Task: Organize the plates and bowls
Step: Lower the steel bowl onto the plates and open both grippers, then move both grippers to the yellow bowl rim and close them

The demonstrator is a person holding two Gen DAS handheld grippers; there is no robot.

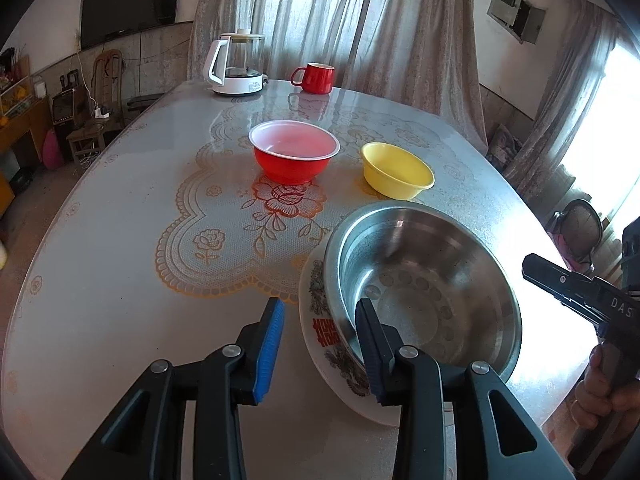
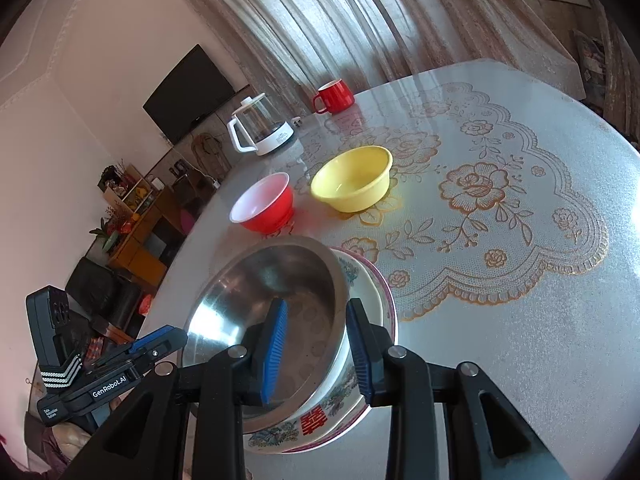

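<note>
A steel bowl (image 1: 424, 280) sits in a patterned white ceramic plate (image 1: 320, 336) near the table's front edge; both also show in the right wrist view, the bowl (image 2: 264, 300) and the plate (image 2: 340, 408). A red bowl (image 1: 294, 158) (image 2: 266, 208) and a yellow bowl (image 1: 396, 170) (image 2: 352, 184) stand further back. My left gripper (image 1: 320, 348) is open, its jaws straddling the plate's left rim. My right gripper (image 2: 316, 348) is open, its jaws on either side of the steel bowl's rim.
A white-based glass kettle (image 1: 236, 64) (image 2: 260, 128) and a red mug (image 1: 314, 78) (image 2: 334, 98) stand at the table's far edge. The round table (image 1: 120, 280) has a lace-patterned cover. Curtains hang behind; chairs and a cabinet stand at the left.
</note>
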